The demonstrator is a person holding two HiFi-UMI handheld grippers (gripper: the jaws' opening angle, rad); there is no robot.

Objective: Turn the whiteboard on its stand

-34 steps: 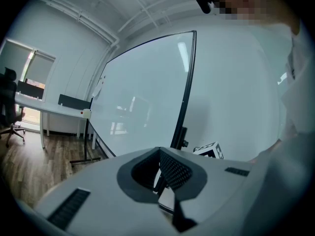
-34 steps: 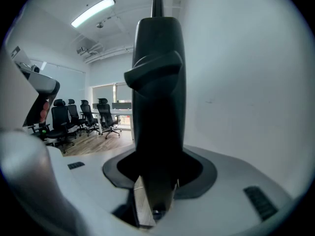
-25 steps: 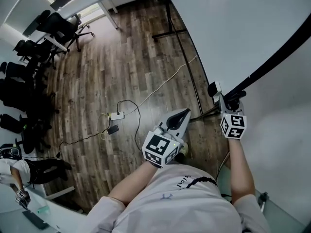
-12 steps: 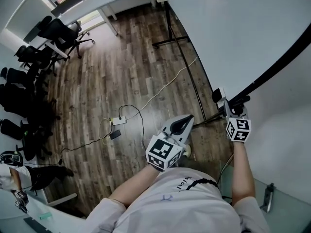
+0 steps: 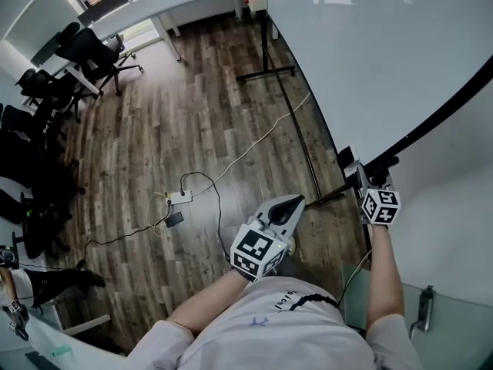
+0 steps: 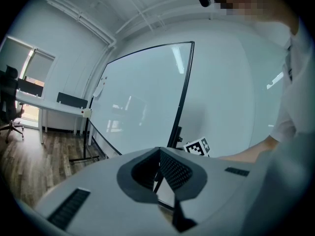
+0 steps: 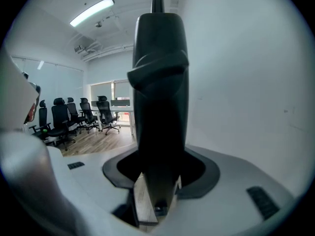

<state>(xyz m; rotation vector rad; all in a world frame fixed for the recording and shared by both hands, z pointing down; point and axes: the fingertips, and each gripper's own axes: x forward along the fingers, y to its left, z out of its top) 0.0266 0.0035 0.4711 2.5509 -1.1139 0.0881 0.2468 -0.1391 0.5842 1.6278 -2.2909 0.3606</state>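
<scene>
The whiteboard (image 5: 385,45) stands tilted on its stand at the right, above the wood floor (image 5: 192,114). The right gripper (image 5: 360,171) is clamped on its black frame (image 7: 160,107). The left gripper (image 5: 295,200) is clenched on nothing, near the person's body.

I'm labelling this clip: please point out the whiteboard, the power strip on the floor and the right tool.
whiteboard (image 5: 385,52), head view, its white face.
power strip (image 5: 179,197), head view, middle of its body.
right tool (image 7: 158,181), right gripper view, midway between its jaws.

Glossy whiteboard (image 5: 370,45), smooth black frame (image 7: 160,73) in matt grey plastic right tool (image 5: 359,174), wood-grain plank floor (image 5: 192,129) below it
</scene>
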